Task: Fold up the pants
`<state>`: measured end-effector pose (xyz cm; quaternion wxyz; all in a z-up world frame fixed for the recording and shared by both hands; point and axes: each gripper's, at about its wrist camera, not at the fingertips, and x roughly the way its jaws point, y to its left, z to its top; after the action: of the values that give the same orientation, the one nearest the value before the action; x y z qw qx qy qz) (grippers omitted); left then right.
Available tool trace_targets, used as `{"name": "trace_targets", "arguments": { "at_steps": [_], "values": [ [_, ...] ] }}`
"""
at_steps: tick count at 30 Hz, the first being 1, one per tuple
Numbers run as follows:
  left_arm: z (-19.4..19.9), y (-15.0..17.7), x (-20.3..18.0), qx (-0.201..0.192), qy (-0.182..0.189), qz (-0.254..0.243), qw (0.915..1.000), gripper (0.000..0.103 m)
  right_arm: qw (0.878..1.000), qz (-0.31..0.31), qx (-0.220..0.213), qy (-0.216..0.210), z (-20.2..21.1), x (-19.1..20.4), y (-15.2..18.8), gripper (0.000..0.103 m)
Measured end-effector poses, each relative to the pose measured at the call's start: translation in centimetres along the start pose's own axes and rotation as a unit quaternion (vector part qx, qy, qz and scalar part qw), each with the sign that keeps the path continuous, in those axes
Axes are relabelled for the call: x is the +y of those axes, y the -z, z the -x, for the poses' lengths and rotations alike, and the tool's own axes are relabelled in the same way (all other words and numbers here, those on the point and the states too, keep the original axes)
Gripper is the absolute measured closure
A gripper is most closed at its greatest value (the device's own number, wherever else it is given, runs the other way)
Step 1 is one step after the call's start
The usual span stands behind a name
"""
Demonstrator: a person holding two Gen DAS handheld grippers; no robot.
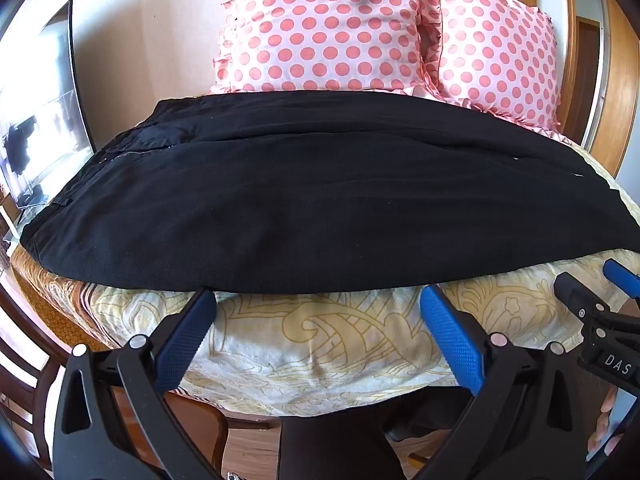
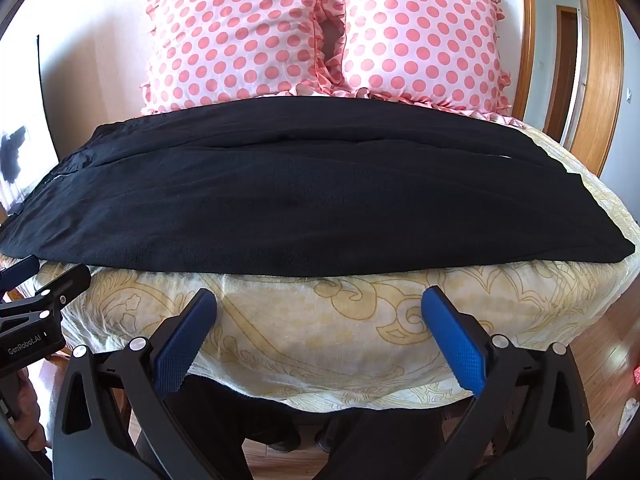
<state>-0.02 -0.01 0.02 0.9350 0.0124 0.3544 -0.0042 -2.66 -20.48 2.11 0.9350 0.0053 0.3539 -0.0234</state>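
Note:
Black pants [image 1: 304, 200] lie flat across the bed, one leg folded over the other, waistband at the left and hems at the right; they also show in the right wrist view [image 2: 312, 204]. My left gripper [image 1: 320, 304] is open and empty, just short of the pants' near edge. My right gripper [image 2: 320, 308] is open and empty, a little further back from that edge. The right gripper also shows at the right edge of the left wrist view [image 1: 592, 280].
The bed has a cream and yellow patterned cover [image 1: 328, 340] [image 2: 320, 312]. Two pink polka-dot pillows [image 1: 320, 24] [image 2: 420, 36] stand behind the pants. A screen [image 1: 40, 112] stands at the left. A wooden chair [image 1: 36, 364] and floor lie below.

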Motion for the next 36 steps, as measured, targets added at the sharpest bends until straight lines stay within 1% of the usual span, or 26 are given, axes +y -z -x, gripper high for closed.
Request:
{"name": "trace_targets", "arguments": {
  "at_steps": [36],
  "values": [
    [0.04,0.01,0.00,-0.004,0.000,0.000,1.0000,0.002,1.000,0.000,-0.001,0.000,0.02,-0.02,0.00,0.001]
  ]
}}
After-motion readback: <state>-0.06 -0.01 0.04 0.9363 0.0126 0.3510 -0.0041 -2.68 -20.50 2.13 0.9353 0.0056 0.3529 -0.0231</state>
